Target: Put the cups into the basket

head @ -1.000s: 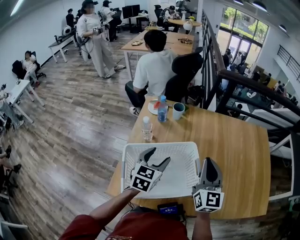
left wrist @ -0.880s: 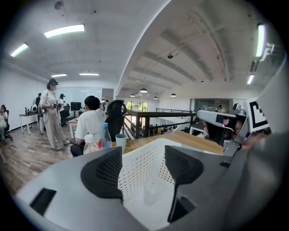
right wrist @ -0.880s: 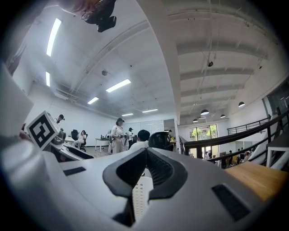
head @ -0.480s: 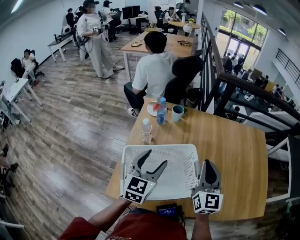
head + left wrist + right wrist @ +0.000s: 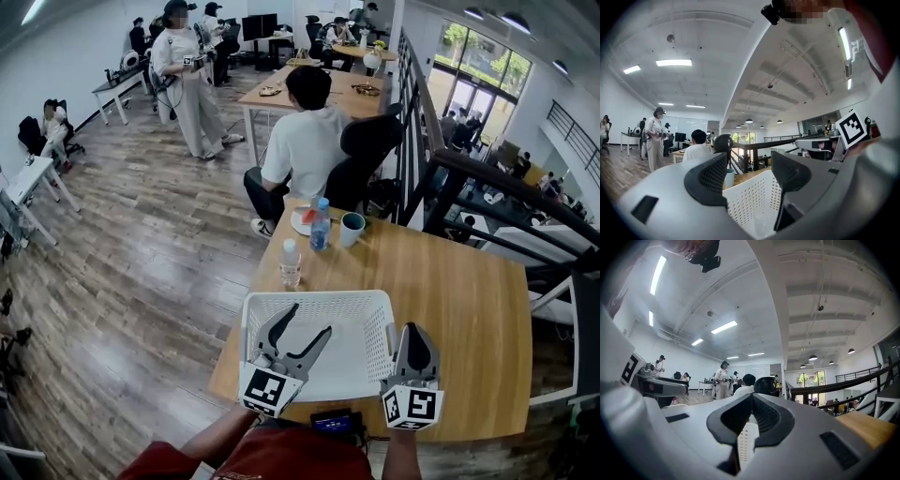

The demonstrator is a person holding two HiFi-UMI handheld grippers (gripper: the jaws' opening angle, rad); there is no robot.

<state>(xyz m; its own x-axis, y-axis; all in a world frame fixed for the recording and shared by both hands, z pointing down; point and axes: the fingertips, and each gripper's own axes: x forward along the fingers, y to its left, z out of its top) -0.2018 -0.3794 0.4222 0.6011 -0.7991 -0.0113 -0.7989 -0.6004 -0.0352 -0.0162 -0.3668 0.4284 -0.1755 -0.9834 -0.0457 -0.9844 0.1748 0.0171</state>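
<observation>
Left gripper (image 5: 307, 321): jaws apart, nothing between them, hovering over the white basket (image 5: 319, 296).
Right gripper (image 5: 410, 332): jaws together, just outside the basket's right wall.
Cup (image 5: 352, 228): well ahead of both grippers, beside a bottle (image 5: 320, 223).

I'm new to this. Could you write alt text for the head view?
Two handheld grippers hover at the near edge of a white basket on a wooden table: the left gripper open over it, the right gripper shut beside it. A teal cup stands at the far end beside a water bottle.
</observation>
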